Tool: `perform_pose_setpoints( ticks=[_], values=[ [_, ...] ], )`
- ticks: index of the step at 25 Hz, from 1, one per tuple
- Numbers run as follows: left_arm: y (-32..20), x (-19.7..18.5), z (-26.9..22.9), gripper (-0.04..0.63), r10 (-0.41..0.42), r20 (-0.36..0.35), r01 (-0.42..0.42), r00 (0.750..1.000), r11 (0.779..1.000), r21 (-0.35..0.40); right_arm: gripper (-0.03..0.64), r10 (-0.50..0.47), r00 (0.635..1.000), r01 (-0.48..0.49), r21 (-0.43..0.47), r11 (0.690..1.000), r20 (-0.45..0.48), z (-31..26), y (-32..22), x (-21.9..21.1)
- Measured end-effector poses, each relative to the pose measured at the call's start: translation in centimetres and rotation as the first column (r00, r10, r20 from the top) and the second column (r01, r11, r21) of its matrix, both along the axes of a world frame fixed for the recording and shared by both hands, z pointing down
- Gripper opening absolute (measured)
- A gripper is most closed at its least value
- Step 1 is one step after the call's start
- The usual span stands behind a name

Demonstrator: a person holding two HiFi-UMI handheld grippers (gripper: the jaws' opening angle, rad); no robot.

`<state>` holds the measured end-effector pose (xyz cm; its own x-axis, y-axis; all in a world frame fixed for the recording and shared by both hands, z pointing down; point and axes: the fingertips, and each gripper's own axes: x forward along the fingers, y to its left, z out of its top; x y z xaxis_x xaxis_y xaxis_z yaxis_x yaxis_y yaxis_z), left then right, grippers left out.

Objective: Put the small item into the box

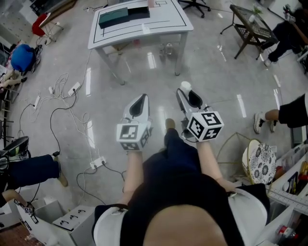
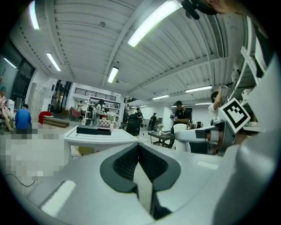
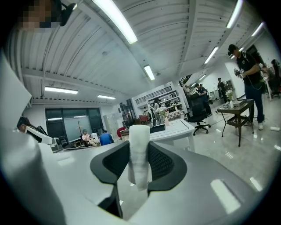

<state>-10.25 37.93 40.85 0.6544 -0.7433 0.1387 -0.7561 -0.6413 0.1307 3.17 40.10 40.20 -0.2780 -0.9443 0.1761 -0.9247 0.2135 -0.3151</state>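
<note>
My right gripper (image 1: 186,92) is shut on a small white cylinder (image 3: 139,154), whose top (image 1: 186,86) pokes out past the fingertips in the head view. My left gripper (image 1: 141,102) is shut with nothing between its pads (image 2: 138,159). Both are held out in front of the person, above the floor. Ahead stands a white table (image 1: 159,28) carrying a dark green box (image 1: 114,17) beside a darker piece (image 1: 139,12). The same table (image 2: 102,136) and box (image 2: 93,130) appear in the left gripper view.
Cables and power strips (image 1: 72,89) trail over the floor at left. A small dark side table (image 1: 251,25) stands at the back right. Seated people's legs (image 1: 33,171) are at left, another person's foot (image 1: 263,119) at right. A patterned round object (image 1: 260,163) lies near right.
</note>
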Motion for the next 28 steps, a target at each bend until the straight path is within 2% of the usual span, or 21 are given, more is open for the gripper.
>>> perform_pose_setpoints(
  ticks=[13,28],
  values=[
    [-7.4,1.0,0.3,0.009,-0.033,-0.020,0.033,0.999,0.999,-0.019,0.129,-0.049,0.999,0.049,-0.027,0.998,-0.007,0.2,-8.0,0.7],
    [-15.5,4.2,0.7,0.009,-0.048,-0.018,0.048,0.999,0.998,-0.032,0.127,-0.072,0.997,0.072,-0.047,0.996,-0.006,0.8,-16.3,3.8]
  ],
)
